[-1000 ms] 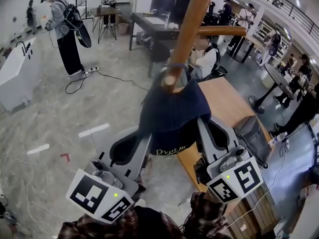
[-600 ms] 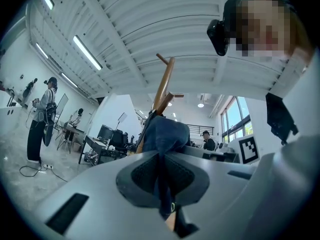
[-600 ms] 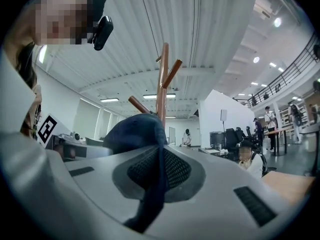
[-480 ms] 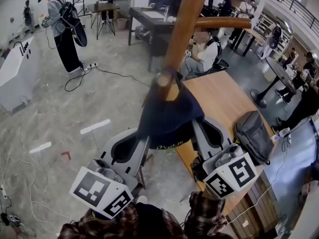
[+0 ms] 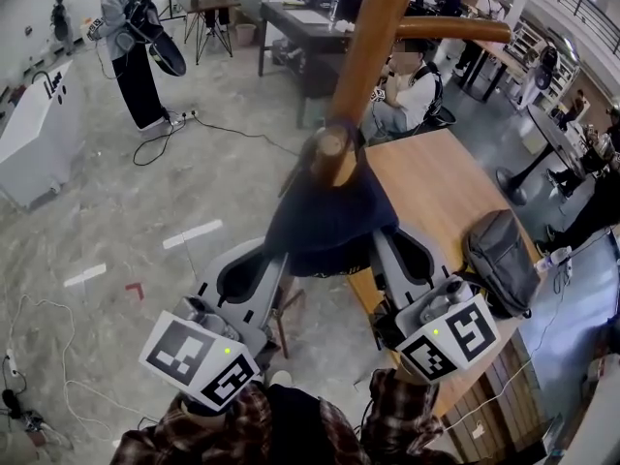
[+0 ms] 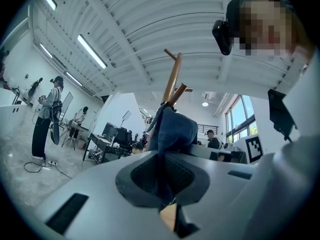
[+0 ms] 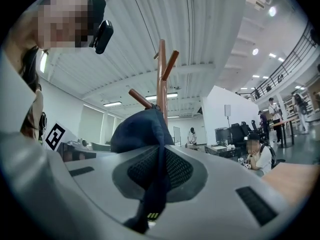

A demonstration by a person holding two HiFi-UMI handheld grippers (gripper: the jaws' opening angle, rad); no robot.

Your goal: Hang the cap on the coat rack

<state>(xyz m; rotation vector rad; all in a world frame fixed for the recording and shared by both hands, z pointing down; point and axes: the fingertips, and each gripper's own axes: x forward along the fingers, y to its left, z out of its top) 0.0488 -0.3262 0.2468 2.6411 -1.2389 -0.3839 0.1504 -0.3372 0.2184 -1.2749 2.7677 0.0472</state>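
A dark blue cap [image 5: 325, 223] is draped over the tip of a slanted wooden peg [image 5: 331, 155] on the coat rack [image 5: 373, 37]. Just below the peg, the left gripper [image 5: 274, 264] and right gripper [image 5: 381, 248] each pinch the cap's lower edge, jaws closed on fabric, one on either side. The peg slopes up and away from both, which are about equally near it.

One cap [image 5: 325, 216], one coat rack [image 5: 373, 46]. Two grippers: the left gripper [image 5: 278, 260] and the right gripper [image 5: 380, 243]. One backpack [image 5: 499, 260] at the right edge of the one wooden tabletop [image 5: 436, 177]. One seated person [image 5: 412, 107] beyond its far edge.
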